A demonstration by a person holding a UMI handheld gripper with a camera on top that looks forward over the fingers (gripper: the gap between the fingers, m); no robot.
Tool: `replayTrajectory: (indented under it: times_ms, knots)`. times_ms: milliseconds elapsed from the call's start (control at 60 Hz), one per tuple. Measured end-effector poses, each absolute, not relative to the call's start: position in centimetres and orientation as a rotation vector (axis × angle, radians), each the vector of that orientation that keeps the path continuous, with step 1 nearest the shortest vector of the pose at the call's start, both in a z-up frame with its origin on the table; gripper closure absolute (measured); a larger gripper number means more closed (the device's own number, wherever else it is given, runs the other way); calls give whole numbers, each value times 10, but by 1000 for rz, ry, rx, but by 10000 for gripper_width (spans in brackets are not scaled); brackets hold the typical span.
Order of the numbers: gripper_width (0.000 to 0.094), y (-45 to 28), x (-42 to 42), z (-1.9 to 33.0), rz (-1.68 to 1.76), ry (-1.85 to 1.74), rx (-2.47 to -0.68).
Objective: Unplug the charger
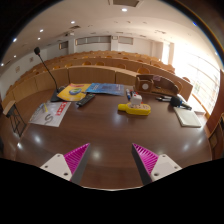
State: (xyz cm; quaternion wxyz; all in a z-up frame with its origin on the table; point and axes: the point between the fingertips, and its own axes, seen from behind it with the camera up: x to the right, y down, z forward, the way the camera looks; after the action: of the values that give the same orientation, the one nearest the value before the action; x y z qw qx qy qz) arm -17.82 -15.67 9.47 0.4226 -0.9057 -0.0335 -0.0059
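Observation:
A yellow power strip (134, 108) lies on the brown wooden desk (105, 130), well beyond my fingers and a little to the right. A small white charger (135, 99) stands plugged into its top. My gripper (110, 150) is open and empty, its two pink pads (76, 156) spread wide above bare desk. Nothing stands between the fingers.
A wooden box (160, 85) stands behind the strip, with black items (178, 101) and a white flat box (188, 117) to its right. Left of the strip lie a black remote (86, 100), colourful sheets (75, 92), a paper (50, 112) and a gooseneck microphone (42, 62). Rows of lecture benches rise behind.

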Motion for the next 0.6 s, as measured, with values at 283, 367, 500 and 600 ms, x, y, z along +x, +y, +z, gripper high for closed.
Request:
replayTrajectory:
  times_ms: [283,367,500,600]
  knots:
    - [87,14,-84,77,-89,42,-2066]
    - [88,58,-68,68,-89,66,-2039]
    - [87,116,-58,54,-70,99,-2010]
    - [94,148,-57,43,-66,113,-1994]
